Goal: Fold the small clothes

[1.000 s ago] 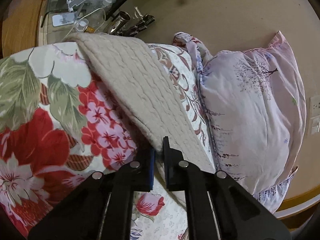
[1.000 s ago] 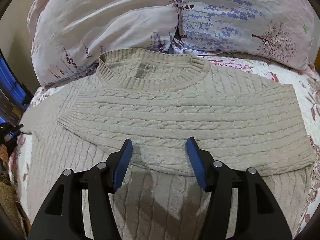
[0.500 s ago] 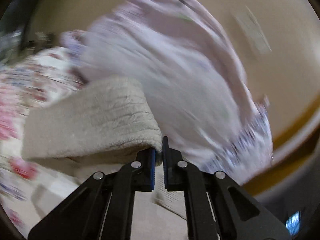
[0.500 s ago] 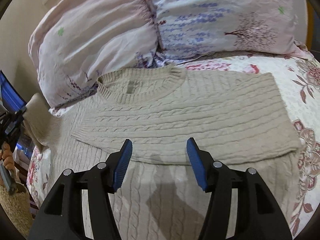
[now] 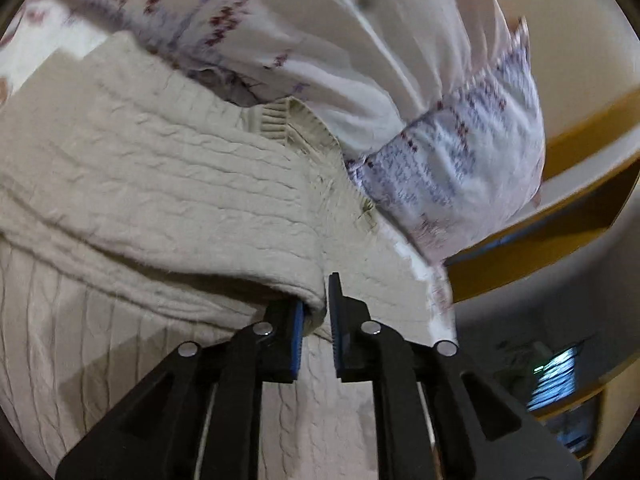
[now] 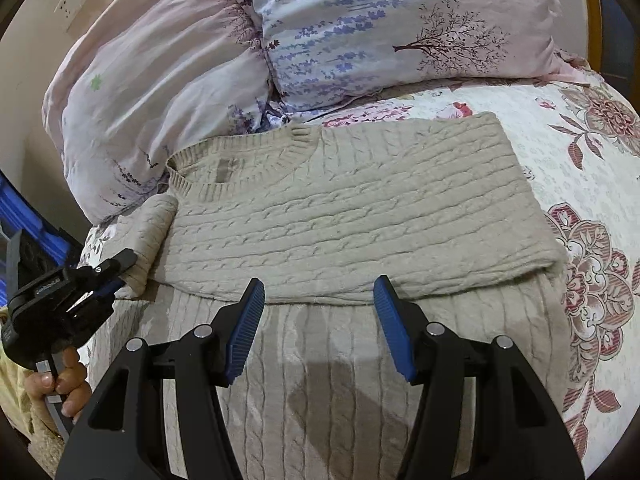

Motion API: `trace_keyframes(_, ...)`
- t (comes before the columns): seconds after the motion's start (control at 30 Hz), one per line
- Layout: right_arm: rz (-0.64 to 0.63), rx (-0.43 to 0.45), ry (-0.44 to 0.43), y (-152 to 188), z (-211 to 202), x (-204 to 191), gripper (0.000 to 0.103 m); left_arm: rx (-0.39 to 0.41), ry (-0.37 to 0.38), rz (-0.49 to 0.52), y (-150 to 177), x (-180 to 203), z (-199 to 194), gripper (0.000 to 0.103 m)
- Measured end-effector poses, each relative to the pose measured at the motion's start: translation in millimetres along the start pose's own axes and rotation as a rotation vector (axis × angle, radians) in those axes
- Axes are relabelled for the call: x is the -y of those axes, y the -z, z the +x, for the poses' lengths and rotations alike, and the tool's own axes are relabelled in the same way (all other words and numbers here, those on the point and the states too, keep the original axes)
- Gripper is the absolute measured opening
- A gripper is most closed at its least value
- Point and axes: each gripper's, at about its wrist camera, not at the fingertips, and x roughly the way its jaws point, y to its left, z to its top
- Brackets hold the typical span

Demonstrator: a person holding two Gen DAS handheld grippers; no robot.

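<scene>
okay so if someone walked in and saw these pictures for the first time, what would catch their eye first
A beige cable-knit sweater lies spread on the flowered bedspread, one sleeve already folded across its chest. At its left edge the left gripper pinches the other sleeve, while the right gripper hangs open above the lower body. Behind the collar, two pale pillows printed with lavender sprigs and trees fill the head of the bed.

No readable text. Small white lettering on black left hand-held gripper [image 6: 116,276] body: too small. Grey neck label [image 6: 224,171] inside beige cable-knit sweater [image 6: 360,208]: illegible.
</scene>
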Motion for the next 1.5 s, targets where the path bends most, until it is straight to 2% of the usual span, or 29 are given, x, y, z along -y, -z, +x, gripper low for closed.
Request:
trace_keyframes(0.07, -0.001, 0.001, -0.004, 0.3, 0.2, -1.6, 0.059, 0.02, 0.022, -0.051, -2.6, -8.2, -10.2, 0.027)
trace_keyframes(0.23, -0.017, -0.005, -0.016, 3.0, 2.4, -6.4, 0.059, 0.058, 0.03, -0.198, -13.3, -33.1, -25.2, 0.027)
trace_keyframes(0.37, -0.023, -0.001, -0.017, 3.2, 1.2, -4.5, 0.059, 0.126, 0.013, -0.314, -20.8, -50.1, -37.7, 0.027)
trace_keyframes(0.47, -0.024, 0.009, -0.009, 2.6, -1.5, -1.0, 0.059, 0.183, -0.011, -0.352, -28.7, -52.9, -44.5, 0.024)
trace_keyframes(0.5, -0.023, 0.013, -0.007, 2.0, -2.5, 1.3, 0.059, 0.199, -0.019, -0.345, -31.7, -50.9, -45.8, 0.013)
trace_keyframes(0.6, -0.012, 0.026, -0.003, 2.0, -5.7, 8.8, 0.059, 0.238, -0.074, -0.214, -42.1, -22.8, -42.2, 0.009)
trace_keyframes(0.67, 0.002, 0.041, -0.002, 3.4, -9.6, 14.6, 0.059, 0.239, -0.09, -0.07, -41.8, 10.3, -31.5, 0.009)
trace_keyframes(0.73, 0.019, 0.059, 0.004, 4.3, -13.9, 22.0, 0.059, 0.198, -0.074, 0.066, -33.4, 42.6, -13.1, 0.009)
trace_keyframes(0.8, 0.039, 0.066, 0.014, 5.2, -16.0, 30.4, 0.059, 0.073, -0.038, 0.229, -15.3, 77.8, 19.3, 0.01)
trace_keyframes(0.83, 0.052, 0.068, 0.022, 5.9, -16.7, 35.6, 0.059, -0.019, -0.026, 0.308, -1.4, 94.0, 39.3, 0.012)
trace_keyframes(0.9, 0.068, 0.067, 0.033, 6.9, -16.7, 42.6, 0.059, -0.134, -0.008, 0.4, 19.4, 108.7, 60.8, 0.046)
trace_keyframes(0.97, 0.08, 0.066, 0.042, 7.0, -17.3, 48.7, 0.059, -0.186, 0.008, 0.477, 37.1, 117.2, 68.4, 0.051)
trace_keyframes(1.03, 0.086, 0.07, 0.04, 6.5, -19.5, 52.2, 0.059, -0.192, 0.013, 0.495, 40.7, 115.0, 60.1, 0.058)
trace_keyframes(1.13, 0.089, 0.071, 0.009, 1.5, -21.9, 53.6, 0.059, -0.157, 0.0, 0.424, 30.6, 92.6, 34.5, 0.062)
trace_keyframes(1.23, 0.122, 0.059, -0.055, -6.3, -19.0, 56.0, 0.058, -0.084, -0.112, 0.346, 15.4, 53.4, -2.5, 0.062)
trace_keyframes(1.37, 0.202, 0.03, -0.097, -16.4, -5.5, 67.0, 0.047, -0.013, -0.273, 0.311, 5.2, 10.8, -45.0, 0.062)
trace_keyframes(1.5, 0.252, -0.018, -0.127, -19.4, 13.3, 73.9, 0.04, -0.004, -0.354, 0.277, 2.0, -17.9, -71.8, 0.062)
